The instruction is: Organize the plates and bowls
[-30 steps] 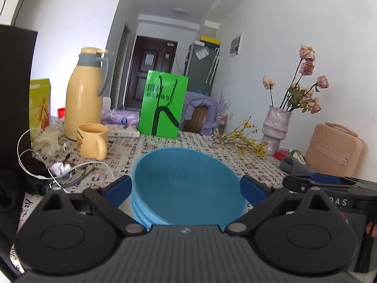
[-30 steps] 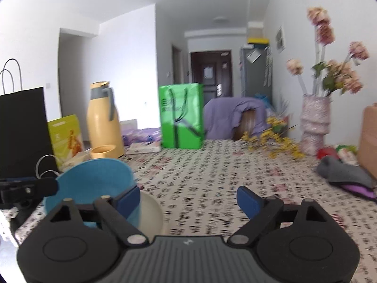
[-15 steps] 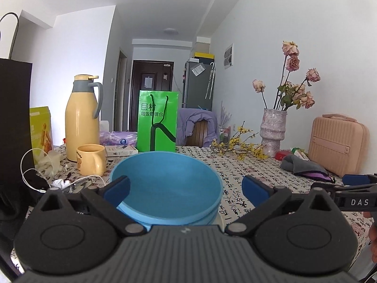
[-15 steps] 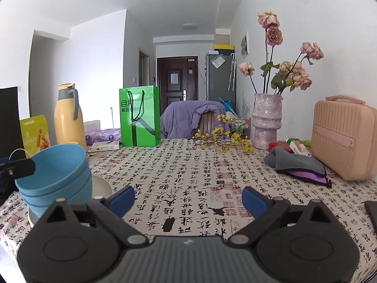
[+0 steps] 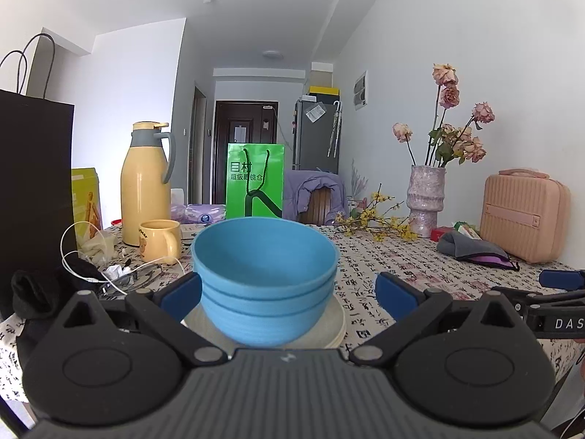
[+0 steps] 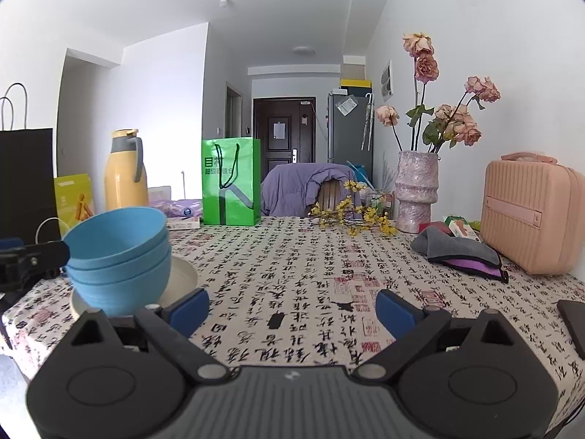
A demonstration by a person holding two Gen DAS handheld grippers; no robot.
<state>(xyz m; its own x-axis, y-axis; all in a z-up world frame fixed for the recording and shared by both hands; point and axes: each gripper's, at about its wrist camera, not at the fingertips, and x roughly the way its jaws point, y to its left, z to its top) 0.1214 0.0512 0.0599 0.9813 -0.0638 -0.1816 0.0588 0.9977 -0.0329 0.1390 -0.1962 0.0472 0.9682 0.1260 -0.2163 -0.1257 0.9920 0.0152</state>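
A stack of three blue bowls stands on cream plates near the table's front left corner; the stack also shows in the right wrist view on the plates. My left gripper is open and empty, its blue pads either side of the stack, just in front of it, not touching. My right gripper is open and empty over the patterned tablecloth, to the right of the stack.
A yellow mug, yellow thermos, white cables and black bag stand left of the bowls. A green bag, vase of flowers, grey cloth and pink case lie behind and right.
Both grippers have pulled back and lowered away from the bowl stack. The stack now sits farther off, and its sides show. The right gripper has swung to the right.
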